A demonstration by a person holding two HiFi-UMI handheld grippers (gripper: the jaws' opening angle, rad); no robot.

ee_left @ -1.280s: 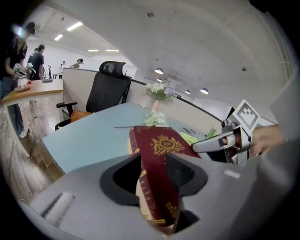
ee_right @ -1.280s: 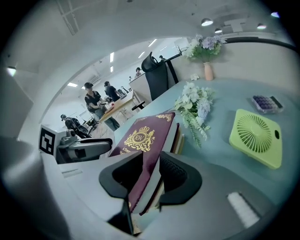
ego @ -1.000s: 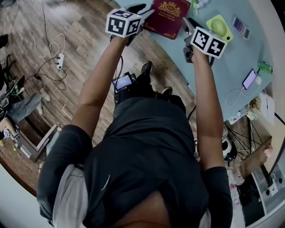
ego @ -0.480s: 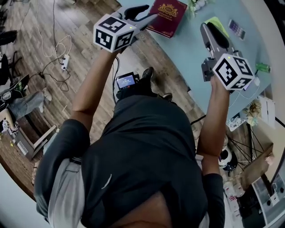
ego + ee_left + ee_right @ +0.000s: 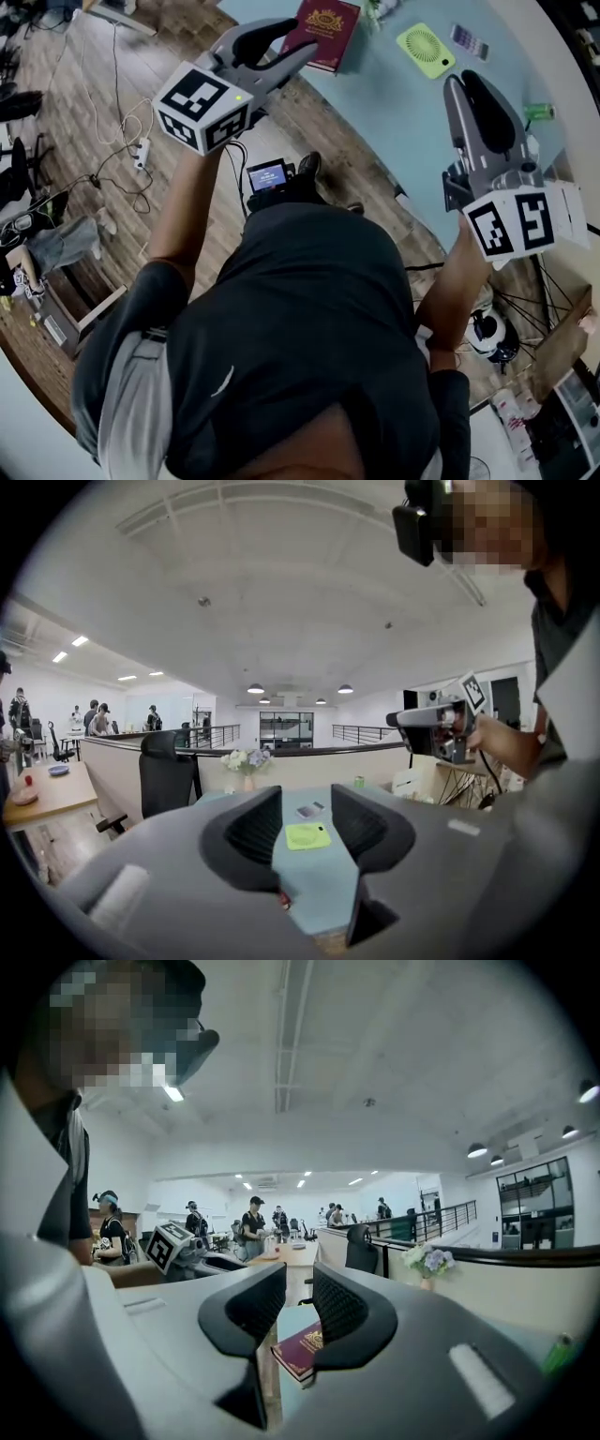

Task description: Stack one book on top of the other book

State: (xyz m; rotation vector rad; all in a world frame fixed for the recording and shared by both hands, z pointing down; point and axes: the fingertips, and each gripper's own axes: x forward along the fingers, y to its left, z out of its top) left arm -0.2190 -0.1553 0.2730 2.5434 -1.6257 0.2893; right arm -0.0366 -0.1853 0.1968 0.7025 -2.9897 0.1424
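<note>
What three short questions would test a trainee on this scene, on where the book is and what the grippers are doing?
1. True or false: the left gripper is holding the red book.
2. In the head view, what lies on the table to the right of the red book? A) a green gadget; B) a white mug; C) an open laptop.
3. Fill the gap: in the right gripper view, the fingers of the right gripper stand ____, with nothing between them.

Key: 1 false, the book lies on the table and the gripper is empty; 2 A; 3 apart.
</note>
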